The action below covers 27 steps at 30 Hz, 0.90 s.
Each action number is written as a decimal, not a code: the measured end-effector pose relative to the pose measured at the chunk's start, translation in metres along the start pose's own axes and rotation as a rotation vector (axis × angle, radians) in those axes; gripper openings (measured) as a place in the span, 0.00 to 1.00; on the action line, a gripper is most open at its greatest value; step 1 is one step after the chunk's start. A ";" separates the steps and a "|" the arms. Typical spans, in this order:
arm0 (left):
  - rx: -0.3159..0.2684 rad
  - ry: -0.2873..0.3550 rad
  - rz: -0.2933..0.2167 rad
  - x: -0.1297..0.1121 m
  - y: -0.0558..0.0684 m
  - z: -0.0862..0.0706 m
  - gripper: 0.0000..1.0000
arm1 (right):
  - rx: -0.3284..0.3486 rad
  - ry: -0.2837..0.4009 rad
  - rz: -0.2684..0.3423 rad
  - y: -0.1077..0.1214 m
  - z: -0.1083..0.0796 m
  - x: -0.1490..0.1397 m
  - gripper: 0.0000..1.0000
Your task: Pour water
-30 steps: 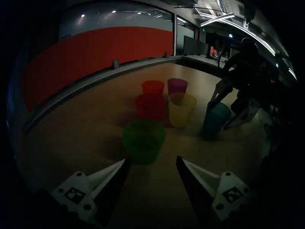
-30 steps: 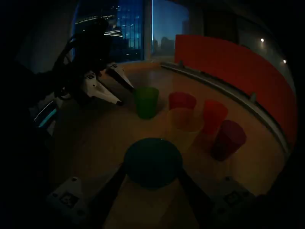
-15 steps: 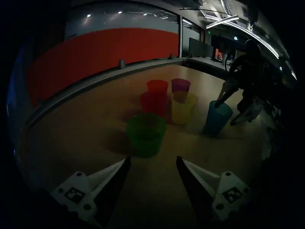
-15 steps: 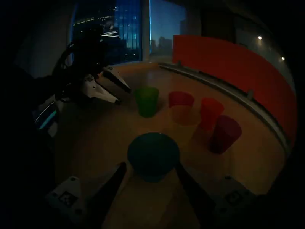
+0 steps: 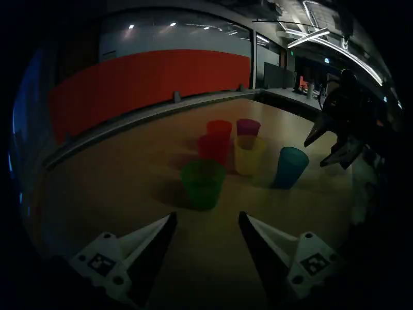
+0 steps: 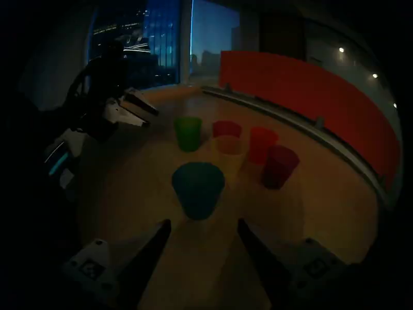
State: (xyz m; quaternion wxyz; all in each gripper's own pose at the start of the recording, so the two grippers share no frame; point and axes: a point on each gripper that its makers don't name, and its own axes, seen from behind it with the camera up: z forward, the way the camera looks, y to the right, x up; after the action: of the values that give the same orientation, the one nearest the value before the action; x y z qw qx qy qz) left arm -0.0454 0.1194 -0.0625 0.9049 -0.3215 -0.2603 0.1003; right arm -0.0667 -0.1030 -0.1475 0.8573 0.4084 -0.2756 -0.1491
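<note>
Pre-grasp moment: our left gripper (image 5: 207, 214) and right gripper (image 6: 203, 221) gape open, empty.
Next, we judge: clasp teal cup (image 6: 198, 188).

You can read no text or number here; the square marker (image 5: 101, 263) on your left claw (image 5: 207, 215) bears only a pattern.

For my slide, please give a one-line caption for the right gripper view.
Open hand-held gripper faces a teal cup on a wooden table, other cups behind.
</note>
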 end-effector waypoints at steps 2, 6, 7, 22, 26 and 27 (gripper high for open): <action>0.008 0.004 -0.004 0.000 0.001 -0.003 0.88 | -0.011 0.009 0.007 0.001 -0.004 0.000 0.99; 0.043 0.023 -0.012 0.002 -0.001 -0.011 0.88 | -0.040 0.036 0.029 0.005 -0.012 0.005 0.99; 0.055 0.029 -0.016 0.003 -0.003 -0.013 0.88 | -0.048 0.044 0.036 0.006 -0.014 0.006 0.99; 0.269 0.161 -0.110 0.012 -0.036 -0.041 0.88 | -0.298 0.162 0.164 0.050 -0.033 0.024 1.00; 0.326 0.203 -0.125 0.017 -0.045 -0.049 0.88 | -0.386 0.192 0.194 0.066 -0.038 0.025 1.00; 0.339 0.214 -0.130 0.018 -0.047 -0.051 0.88 | -0.409 0.201 0.203 0.070 -0.040 0.025 1.00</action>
State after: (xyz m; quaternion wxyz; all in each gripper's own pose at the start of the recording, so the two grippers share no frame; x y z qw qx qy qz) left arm -0.0019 0.0625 -0.0591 0.9731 -0.1558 -0.1623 0.0494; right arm -0.0205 -0.0467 -0.1041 0.9559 0.2093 -0.1924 -0.0734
